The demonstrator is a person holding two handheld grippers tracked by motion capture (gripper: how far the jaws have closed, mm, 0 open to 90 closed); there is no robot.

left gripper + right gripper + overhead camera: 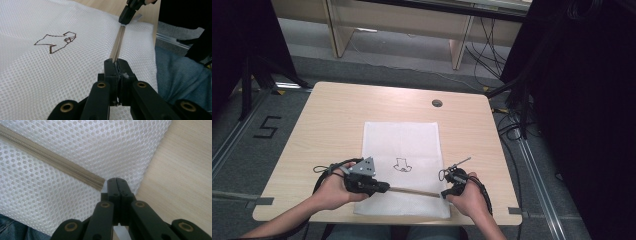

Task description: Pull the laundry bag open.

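A white mesh bag lies flat on the wooden table, with a small brown line drawing on it. A tan zipper runs across its near end. My left gripper is shut on the zipper's left part; in the left gripper view the zipper leads straight out of my left gripper toward the right gripper. My right gripper is shut, its tips pressed to the mesh just past the zipper's end, near the bag's right edge.
A round cable hole sits in the table's far right part. The table's front edge is just below both hands, with the person's blue-clad lap under it. Dark stands and cables flank the table.
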